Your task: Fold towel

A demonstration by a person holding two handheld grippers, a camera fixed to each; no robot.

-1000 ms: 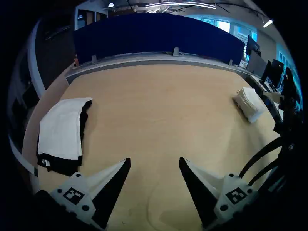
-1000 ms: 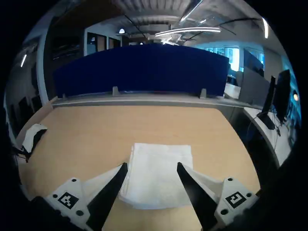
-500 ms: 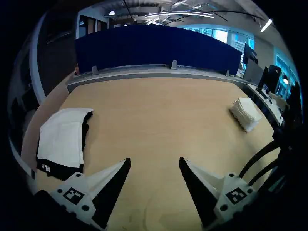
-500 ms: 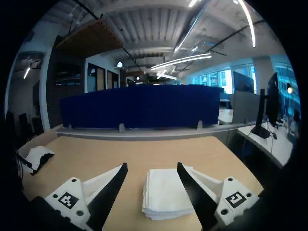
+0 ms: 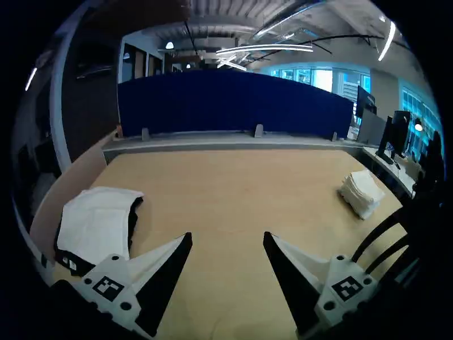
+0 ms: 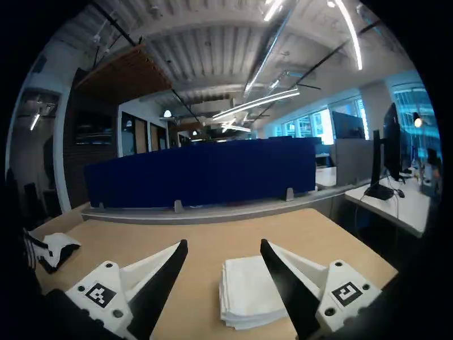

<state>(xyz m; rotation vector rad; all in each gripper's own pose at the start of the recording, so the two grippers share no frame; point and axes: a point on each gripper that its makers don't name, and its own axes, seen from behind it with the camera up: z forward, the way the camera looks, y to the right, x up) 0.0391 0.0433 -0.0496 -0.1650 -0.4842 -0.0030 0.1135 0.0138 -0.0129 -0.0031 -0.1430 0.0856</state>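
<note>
Spanning the lower half of both views, a wooden table (image 5: 238,181) is bounded at 12 o'clock by a blue partition (image 5: 232,102). In the left gripper view, a white towel (image 5: 93,224) is laid flat on dark fabric (image 5: 134,221) at the table's edge, at 10 o'clock from the left gripper (image 5: 226,234). A folded towel stack (image 5: 361,192) is located at 2 o'clock, well apart from both fingers. The left gripper's fingers are spread wide over bare tabletop, and nothing is gripped. In the right gripper view, the folded towel stack (image 6: 249,286) is positioned at 6 o'clock, between the fingers of the right gripper (image 6: 222,242) and partly covered by the finger at 4 o'clock. The right gripper is likewise spread wide and grips nothing. The white towel (image 6: 54,245) is seen at 9 o'clock.
</note>
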